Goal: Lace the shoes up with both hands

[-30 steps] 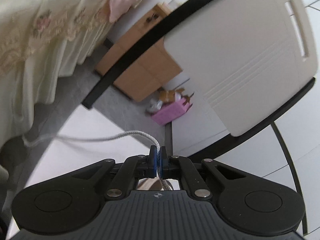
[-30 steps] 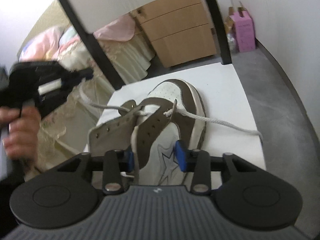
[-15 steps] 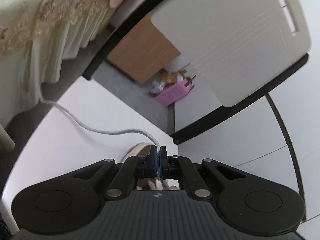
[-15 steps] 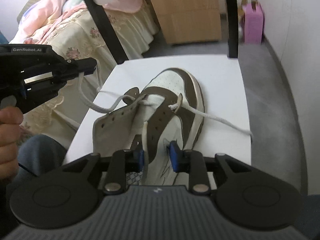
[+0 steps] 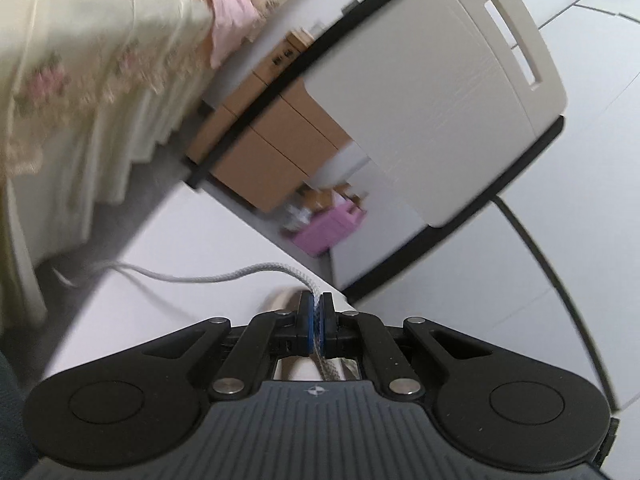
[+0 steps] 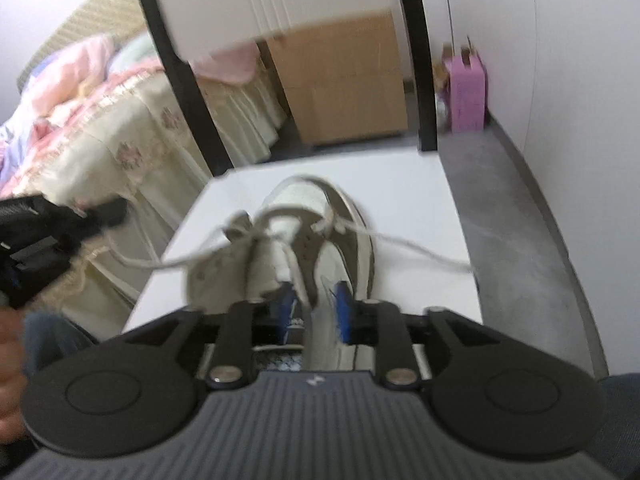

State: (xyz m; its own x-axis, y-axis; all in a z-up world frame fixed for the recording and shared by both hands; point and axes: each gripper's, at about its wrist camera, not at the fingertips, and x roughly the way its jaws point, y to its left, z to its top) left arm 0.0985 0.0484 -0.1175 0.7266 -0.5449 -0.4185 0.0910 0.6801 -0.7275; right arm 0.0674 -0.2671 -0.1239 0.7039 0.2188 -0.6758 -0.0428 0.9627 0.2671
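Your left tongs (image 5: 316, 318) are clamped tight on the white lace (image 5: 224, 276), which runs from between the blue pads out toward nine o'clock and drops over the edge of the white surface (image 5: 192, 248). Your right tongs (image 6: 314, 312) are opening, and a strand of lace stands between the pads without being pressed. The brown-and-white shoe (image 6: 320, 240) lies on the surface just past them at twelve o'clock, toe pointing away from you. In the right wrist view your left tongs sit at nine o'clock, beside the bed (image 6: 100, 136). The other lace end trails off toward three o'clock
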